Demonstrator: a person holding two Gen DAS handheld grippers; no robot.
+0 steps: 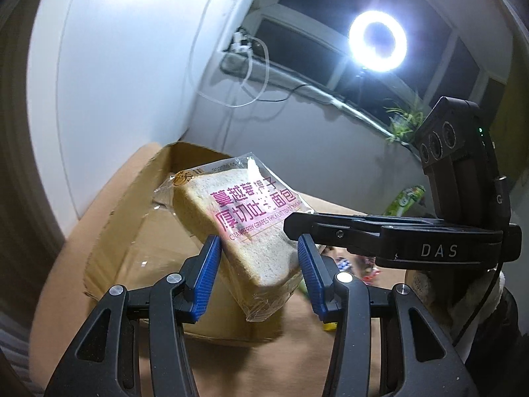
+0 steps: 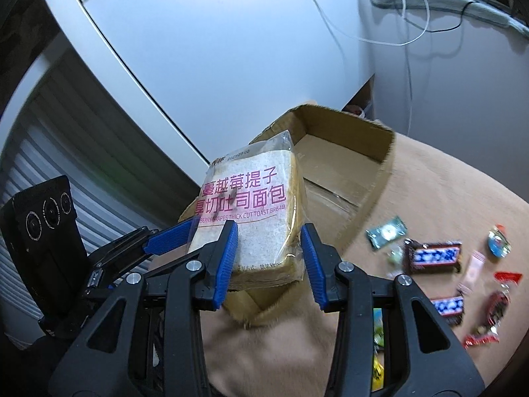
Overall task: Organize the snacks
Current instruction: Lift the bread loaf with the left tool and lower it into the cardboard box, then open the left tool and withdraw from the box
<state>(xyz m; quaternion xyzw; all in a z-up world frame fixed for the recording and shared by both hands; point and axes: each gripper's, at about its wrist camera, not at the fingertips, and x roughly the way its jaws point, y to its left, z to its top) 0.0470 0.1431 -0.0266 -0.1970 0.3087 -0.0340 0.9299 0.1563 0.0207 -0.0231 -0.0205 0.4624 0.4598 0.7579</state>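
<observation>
Barely started: cardboard box [image 2: 344, 162] looks empty so far. Both grippers, left [image 1: 259, 274] and right [image 2: 269, 258], clamped on 1 toast bread packet [image 2: 251, 208] hovering just before it. Candy bars [image 2: 433, 254] and sweets waiting right of it.

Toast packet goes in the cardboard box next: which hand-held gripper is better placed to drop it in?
Left hand-held gripper, probably. In its view the toast packet between its pads hangs before the open cardboard box; the right hand-held gripper sits at the box's near corner, closer to the loose snacks.
</observation>
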